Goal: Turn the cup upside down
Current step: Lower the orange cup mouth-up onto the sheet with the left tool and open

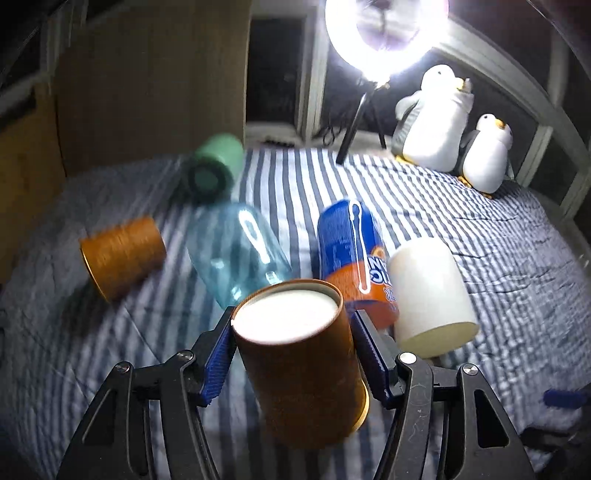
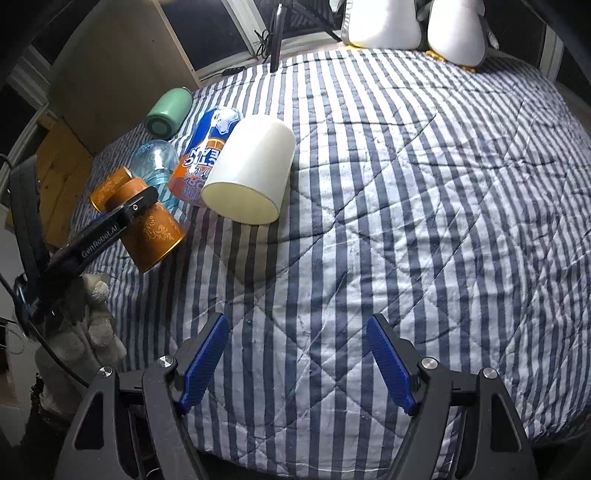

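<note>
My left gripper is shut on a brown-orange cup and holds it in the air above the striped bedcover. The cup's white base faces the camera, tilted; its gold rim points down toward me. In the right wrist view the same cup hangs tilted in the left gripper, at the left over the bed. My right gripper is open and empty, low over the bedcover.
On the bed lie a white cup on its side, a blue-orange can, a clear blue bottle, a green cup and a second orange cup. Two plush penguins and a ring light stand at the back.
</note>
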